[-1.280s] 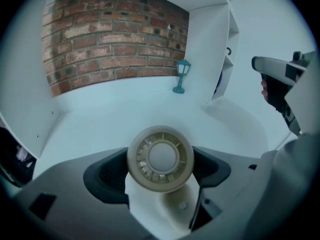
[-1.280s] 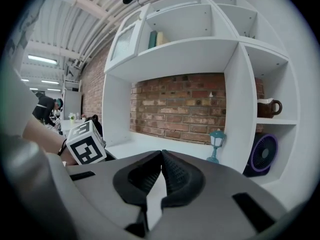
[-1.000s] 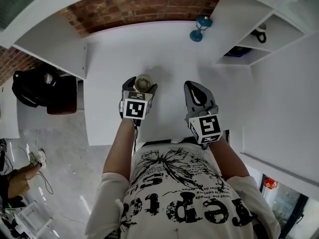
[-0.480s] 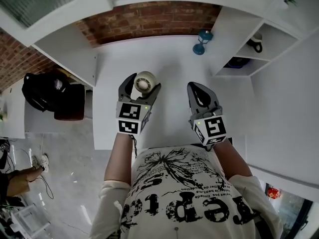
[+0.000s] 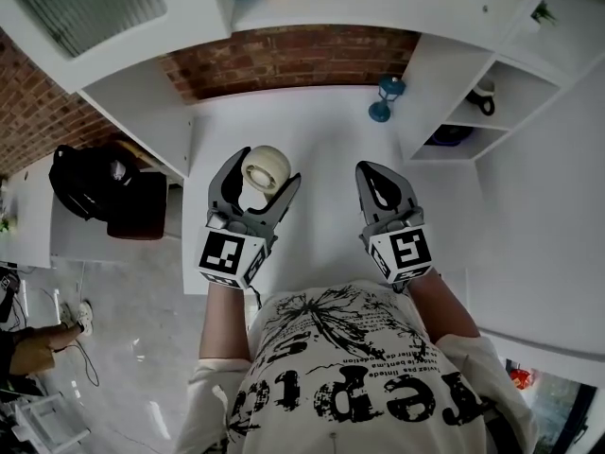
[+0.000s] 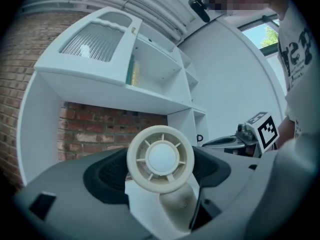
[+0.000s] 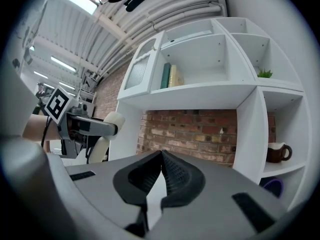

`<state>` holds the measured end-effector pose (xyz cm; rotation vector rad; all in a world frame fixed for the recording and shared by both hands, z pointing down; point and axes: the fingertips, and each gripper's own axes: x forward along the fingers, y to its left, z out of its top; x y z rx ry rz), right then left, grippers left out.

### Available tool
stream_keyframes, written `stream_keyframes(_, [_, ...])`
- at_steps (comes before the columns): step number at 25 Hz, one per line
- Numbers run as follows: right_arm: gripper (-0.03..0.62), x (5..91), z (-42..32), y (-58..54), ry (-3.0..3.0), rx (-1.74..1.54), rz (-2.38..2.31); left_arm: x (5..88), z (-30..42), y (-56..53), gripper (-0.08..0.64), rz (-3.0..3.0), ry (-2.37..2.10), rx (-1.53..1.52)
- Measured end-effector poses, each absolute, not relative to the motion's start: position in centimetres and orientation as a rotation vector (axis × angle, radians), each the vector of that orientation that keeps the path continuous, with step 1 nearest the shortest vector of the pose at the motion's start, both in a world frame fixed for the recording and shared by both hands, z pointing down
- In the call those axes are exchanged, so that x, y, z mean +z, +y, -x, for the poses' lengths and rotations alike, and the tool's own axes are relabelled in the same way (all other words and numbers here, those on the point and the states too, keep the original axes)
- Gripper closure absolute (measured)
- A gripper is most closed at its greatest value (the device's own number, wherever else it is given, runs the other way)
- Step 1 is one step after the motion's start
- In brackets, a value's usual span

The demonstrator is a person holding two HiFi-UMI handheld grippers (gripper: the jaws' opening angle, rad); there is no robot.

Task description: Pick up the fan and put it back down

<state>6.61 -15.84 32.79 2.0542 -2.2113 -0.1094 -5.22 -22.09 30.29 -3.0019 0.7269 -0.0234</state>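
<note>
Fingers (image 5: 222, 183) of the left gripper (image 5: 265, 174) pinch the cream fan (image 5: 266, 163) by its stem, holding it over the white desk (image 5: 326, 130).
Alongside, the right gripper (image 5: 371, 168) has its fingers pressed together, nothing between them.

There were two grippers: one left gripper (image 5: 263, 170) and one right gripper (image 5: 369, 168). One cream fan (image 5: 266, 166) was in view. One white bench (image 5: 321, 130) carried one blue lantern (image 5: 385, 97). The white shelves (image 7: 215, 91) held two books (image 7: 170, 76), one dark mug (image 7: 277, 152), one small green plant (image 7: 265, 74) and one purple bowl (image 5: 446, 137). One black bag (image 5: 90, 180) sat off to the left.
</note>
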Motion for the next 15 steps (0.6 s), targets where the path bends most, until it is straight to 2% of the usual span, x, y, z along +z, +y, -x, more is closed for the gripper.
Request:
stream_keyframes(3, [0.578,32.2,-6.1,-16.0,-2.216,-0.147,-2.035,28.7,5.7,-21.7,0.175,2.988,0.702,0.107])
stream_keyframes(15, [0.578,32.9,-5.8,-16.7,-2.205,-0.113,-2.051,30.5,6.3,-22.6,0.175,2.987,0.687,-0.015])
